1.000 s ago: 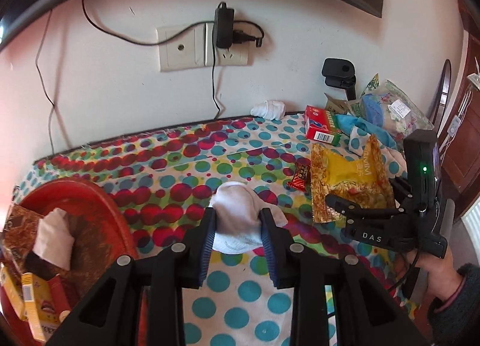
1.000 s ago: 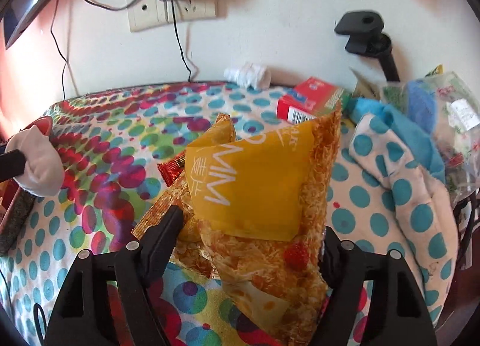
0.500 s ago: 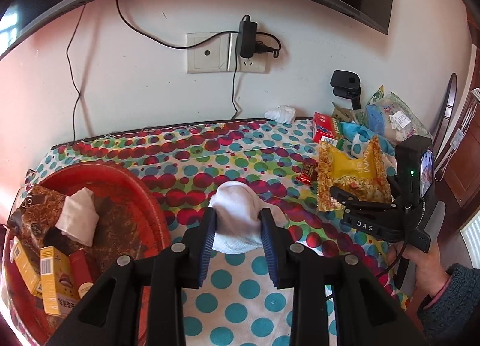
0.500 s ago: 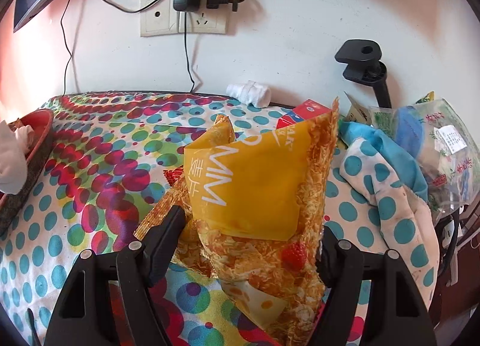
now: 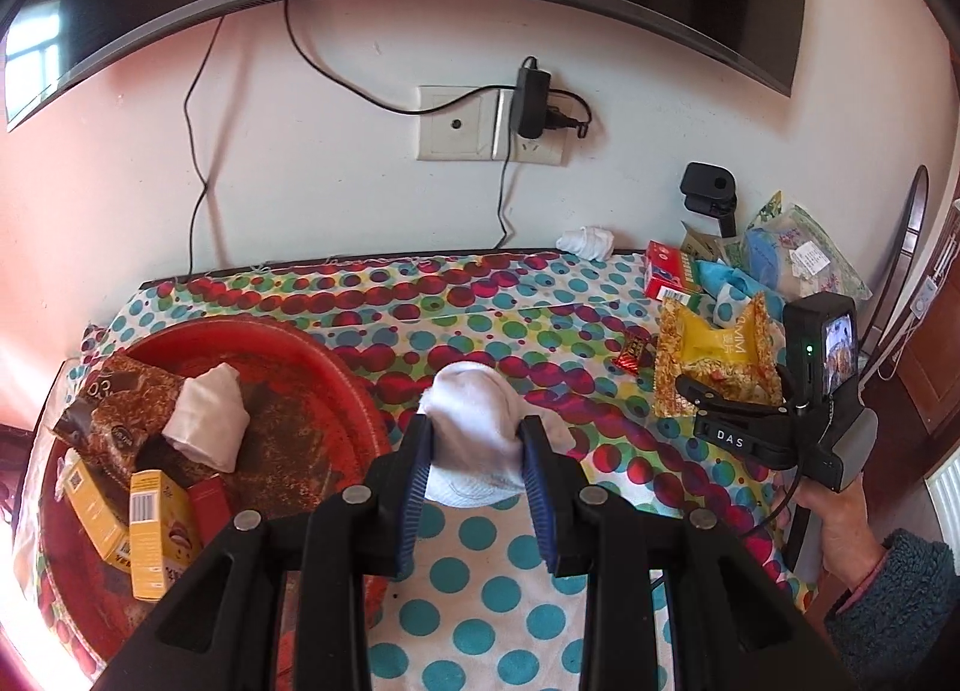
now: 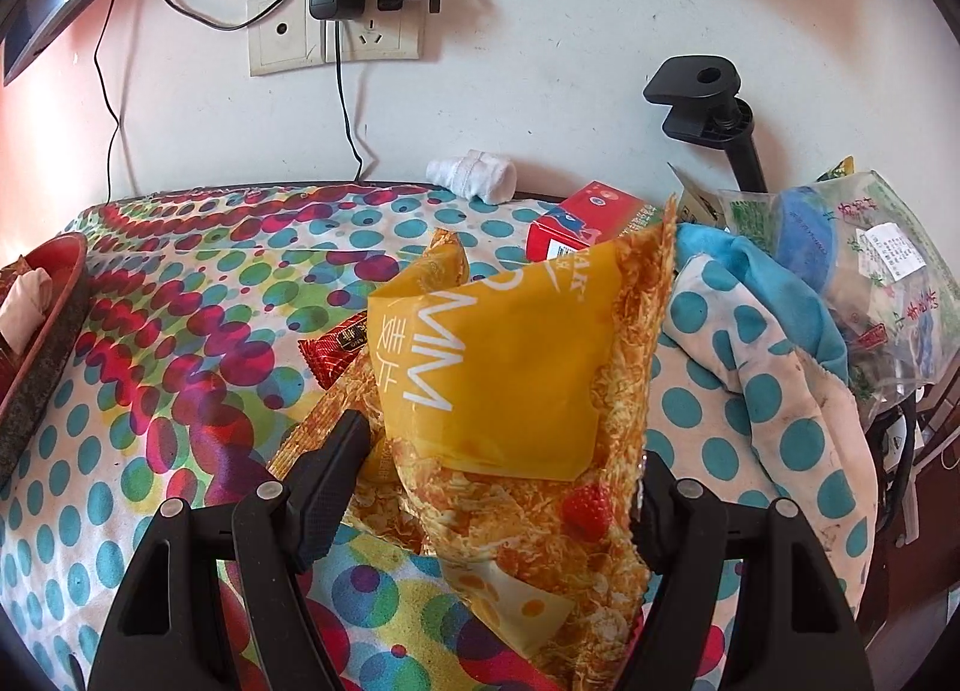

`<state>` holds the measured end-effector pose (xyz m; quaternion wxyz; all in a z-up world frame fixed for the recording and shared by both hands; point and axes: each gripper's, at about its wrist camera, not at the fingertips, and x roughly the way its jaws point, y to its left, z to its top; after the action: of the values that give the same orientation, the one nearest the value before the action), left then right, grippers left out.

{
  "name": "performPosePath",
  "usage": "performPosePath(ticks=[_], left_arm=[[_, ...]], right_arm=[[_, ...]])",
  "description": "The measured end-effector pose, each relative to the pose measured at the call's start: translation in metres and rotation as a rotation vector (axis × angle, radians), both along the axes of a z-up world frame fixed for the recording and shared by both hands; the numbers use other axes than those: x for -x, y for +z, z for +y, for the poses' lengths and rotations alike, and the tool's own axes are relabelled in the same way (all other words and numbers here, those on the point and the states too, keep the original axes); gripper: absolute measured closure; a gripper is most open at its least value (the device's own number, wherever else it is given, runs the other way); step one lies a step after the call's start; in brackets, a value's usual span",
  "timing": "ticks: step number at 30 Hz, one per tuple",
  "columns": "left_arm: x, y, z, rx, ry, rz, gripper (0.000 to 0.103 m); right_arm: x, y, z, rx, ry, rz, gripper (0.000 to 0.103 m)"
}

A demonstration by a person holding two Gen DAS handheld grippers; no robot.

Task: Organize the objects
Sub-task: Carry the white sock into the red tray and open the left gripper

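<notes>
Left gripper (image 5: 477,472) clamps white sock (image 5: 474,433) | right gripper (image 6: 498,487) grips snack bag (image 6: 516,391), right fingertip hidden

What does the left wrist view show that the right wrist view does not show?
Only the left wrist view shows the white sock clamped in the left gripper, the yellow boxes in the red basin, and the hand on the right gripper. Only the right wrist view shows the strawberry print on the snack bag. Both show the bag, the red box and the wall socket.
</notes>
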<state>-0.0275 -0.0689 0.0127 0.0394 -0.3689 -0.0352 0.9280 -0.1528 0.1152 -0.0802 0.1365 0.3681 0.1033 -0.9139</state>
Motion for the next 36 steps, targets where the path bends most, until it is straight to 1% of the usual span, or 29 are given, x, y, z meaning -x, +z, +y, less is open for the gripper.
performPosePath(ticks=[8, 15, 18, 21, 27, 32, 36], left_arm=[[-0.007, -0.004, -0.046, -0.021, 0.114, -0.027, 0.073], [-0.013, -0.018, -0.096, -0.044, 0.224, -0.058, 0.073], [-0.015, -0.025, -0.114, -0.045, 0.256, -0.075, 0.073], [-0.016, -0.029, -0.123, -0.029, 0.277, -0.079, 0.073], [-0.016, -0.04, -0.138, -0.028, 0.302, -0.102, 0.073], [-0.008, -0.042, -0.134, -0.02, 0.286, -0.101, 0.073], [0.002, -0.041, -0.127, 0.014, 0.271, -0.093, 0.073]], right_arm=[[0.0, -0.002, -0.003, -0.022, 0.012, -0.002, 0.03], [0.0, -0.002, -0.004, -0.022, 0.025, -0.001, 0.03], [0.0, -0.003, -0.004, -0.021, 0.028, -0.005, 0.03], [-0.001, -0.003, -0.005, -0.022, 0.03, -0.007, 0.03], [0.0, -0.004, -0.005, -0.026, 0.036, -0.012, 0.03], [0.0, -0.006, -0.007, -0.037, 0.042, -0.011, 0.03], [0.0, -0.006, -0.007, -0.038, 0.044, -0.011, 0.03]])
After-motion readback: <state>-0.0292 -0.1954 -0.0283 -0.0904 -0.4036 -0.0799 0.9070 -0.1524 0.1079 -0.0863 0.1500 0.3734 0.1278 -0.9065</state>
